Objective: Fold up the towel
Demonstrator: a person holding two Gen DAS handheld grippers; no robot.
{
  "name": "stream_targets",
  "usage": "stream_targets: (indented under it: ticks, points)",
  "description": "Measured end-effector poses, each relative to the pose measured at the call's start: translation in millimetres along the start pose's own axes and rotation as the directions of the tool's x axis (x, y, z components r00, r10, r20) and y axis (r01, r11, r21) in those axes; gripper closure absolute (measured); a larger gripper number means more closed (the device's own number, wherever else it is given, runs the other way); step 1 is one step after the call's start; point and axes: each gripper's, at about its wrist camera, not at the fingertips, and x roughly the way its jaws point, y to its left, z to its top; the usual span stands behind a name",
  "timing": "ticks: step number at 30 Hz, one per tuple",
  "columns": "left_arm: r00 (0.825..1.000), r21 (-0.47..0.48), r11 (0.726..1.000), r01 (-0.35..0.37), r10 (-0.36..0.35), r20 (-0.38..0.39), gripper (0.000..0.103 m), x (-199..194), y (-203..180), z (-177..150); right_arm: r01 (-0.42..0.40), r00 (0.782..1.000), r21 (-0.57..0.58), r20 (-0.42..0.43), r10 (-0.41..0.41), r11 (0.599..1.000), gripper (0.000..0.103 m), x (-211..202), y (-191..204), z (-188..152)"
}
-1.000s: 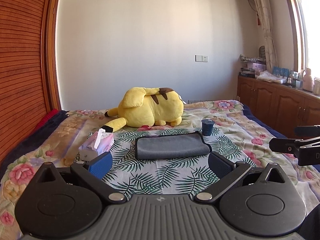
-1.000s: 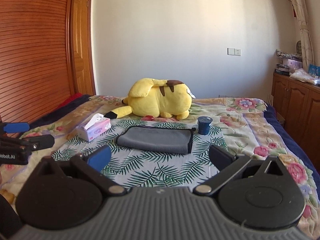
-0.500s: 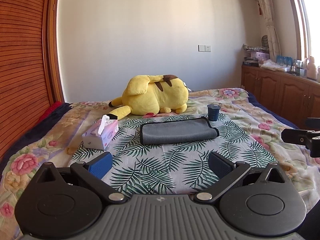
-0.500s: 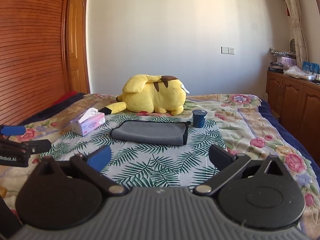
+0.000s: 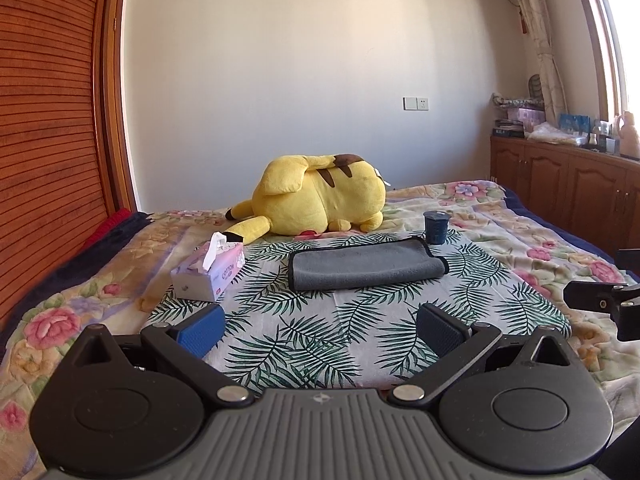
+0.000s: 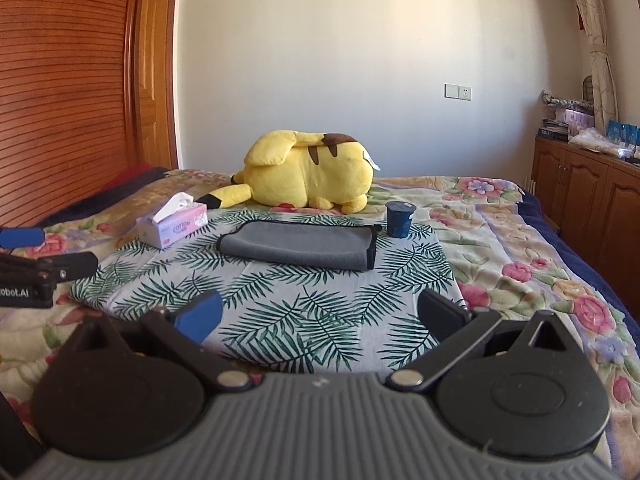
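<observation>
A grey towel [image 5: 365, 265] with a black hem lies folded into a flat band on a palm-leaf cloth [image 5: 320, 328] on the bed; it also shows in the right wrist view [image 6: 298, 245]. My left gripper [image 5: 320, 326] is open and empty, well short of the towel and above the cloth's near part. My right gripper [image 6: 320, 316] is open and empty, also short of the towel. Each gripper shows at the edge of the other's view: the right one [image 5: 600, 300] and the left one [image 6: 40, 268].
A yellow plush toy [image 5: 320, 200] lies behind the towel. A pink tissue box [image 5: 210, 272] stands to the towel's left. A dark blue cup [image 5: 436, 227] stands at its far right corner. Wooden cabinets [image 5: 568, 188] line the right wall, a slatted wooden wardrobe [image 5: 48, 140] the left.
Both grippers have drawn back from the towel and tilted up a little, so the towel sits farther away and more of the palm-leaf cloth shows. Both stay open. The towel has not moved.
</observation>
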Motion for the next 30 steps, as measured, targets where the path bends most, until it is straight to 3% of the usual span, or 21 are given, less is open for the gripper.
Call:
stream_targets:
  ticks: [13, 30]
  points:
    - [1.0, -0.003, 1.0, 0.0, 0.0, -0.007, 0.016, 3, 1, -5, 0.022, 1.0, -0.008, 0.009, -0.022, 1.0, 0.0, 1, 0, -4]
    - [0.999, -0.009, 1.0, -0.003, 0.004, 0.055, 0.016, -5, 2, -4, 0.064, 0.994, 0.028, 0.083, -0.066, 0.998, 0.0, -8, -7, -5]
